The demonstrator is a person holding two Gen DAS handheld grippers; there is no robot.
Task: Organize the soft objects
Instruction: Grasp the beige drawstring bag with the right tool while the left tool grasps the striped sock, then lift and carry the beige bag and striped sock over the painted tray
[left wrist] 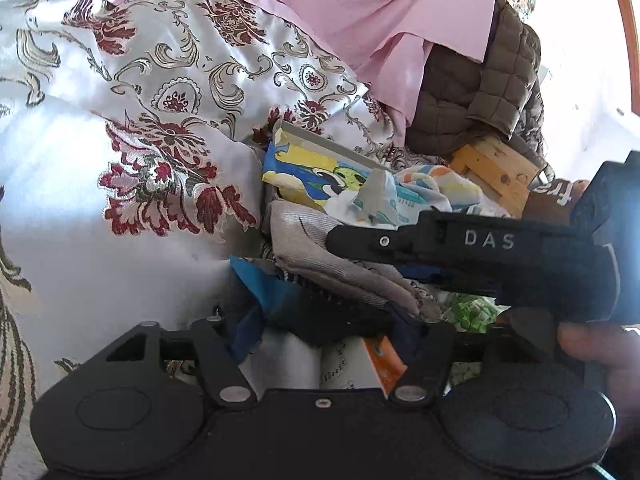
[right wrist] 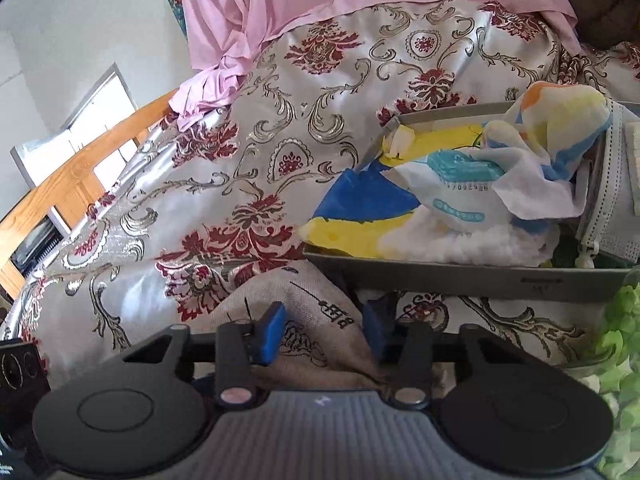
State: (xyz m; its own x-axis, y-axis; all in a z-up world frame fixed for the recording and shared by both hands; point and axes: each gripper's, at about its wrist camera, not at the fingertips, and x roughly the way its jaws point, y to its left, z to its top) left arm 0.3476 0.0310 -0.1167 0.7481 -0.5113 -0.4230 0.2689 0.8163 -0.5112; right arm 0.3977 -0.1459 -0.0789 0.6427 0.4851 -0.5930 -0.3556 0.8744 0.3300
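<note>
- The satin bedspread (right wrist: 192, 184) on the left is glossy and bunched; judging by its sheen, anything set down there could slide off.
- The left gripper (left wrist: 316, 320) has its fingers buried in dark fabric; I cannot tell how wide it stands or whether it holds anything. Pulling blind could drag a neighbouring piece along.
- The right gripper (right wrist: 324, 336) is partly open around the beige cloth (right wrist: 316, 316), pads beside it, not clamped; a shallow bite may slip.
- The grey tray (right wrist: 472, 276) on the right is heaped; the striped cloth (right wrist: 560, 128) and face mask (right wrist: 612, 200) at its edge could spill if nudged.
</note>
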